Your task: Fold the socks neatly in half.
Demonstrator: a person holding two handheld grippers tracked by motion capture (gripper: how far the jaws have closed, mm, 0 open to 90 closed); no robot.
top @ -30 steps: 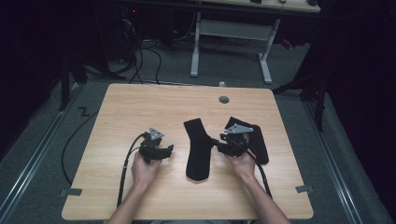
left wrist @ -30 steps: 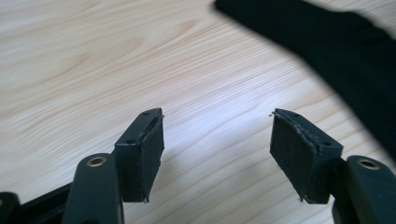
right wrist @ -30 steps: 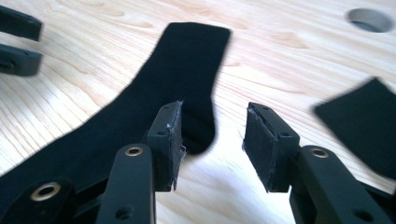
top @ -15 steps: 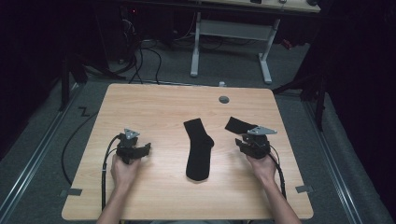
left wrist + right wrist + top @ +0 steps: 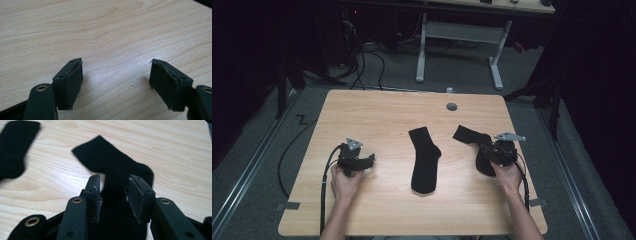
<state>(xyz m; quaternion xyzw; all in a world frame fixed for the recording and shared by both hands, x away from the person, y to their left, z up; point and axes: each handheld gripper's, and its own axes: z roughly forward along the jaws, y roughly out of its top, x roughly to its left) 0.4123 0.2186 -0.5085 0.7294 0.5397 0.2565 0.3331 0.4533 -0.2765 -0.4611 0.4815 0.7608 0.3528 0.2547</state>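
Two black socks lie on the wooden table [image 5: 377,115]. One sock [image 5: 426,161] is stretched out flat in the middle. The other sock [image 5: 468,136] [image 5: 112,165] lies bent at the right, and my right gripper [image 5: 493,151] [image 5: 115,178] hovers over it. Its jaws have just been closing, but a gap remains: the sock lies below and between the pads, which do not press on it. My left gripper [image 5: 357,159] [image 5: 116,62] rests at the left over bare wood, its jaws just opened wide with nothing between them. The middle sock [image 5: 15,145] shows blurred at top left in the right gripper view.
A round cable hole [image 5: 452,106] sits near the table's far edge. The left gripper's cable [image 5: 328,175] loops over the front left of the table. Beyond the table stand a white desk frame [image 5: 457,32] and floor cables [image 5: 362,60].
Both hands have moved apart from the middle sock: the left gripper went left onto bare wood, and the right gripper went right over the bent sock.
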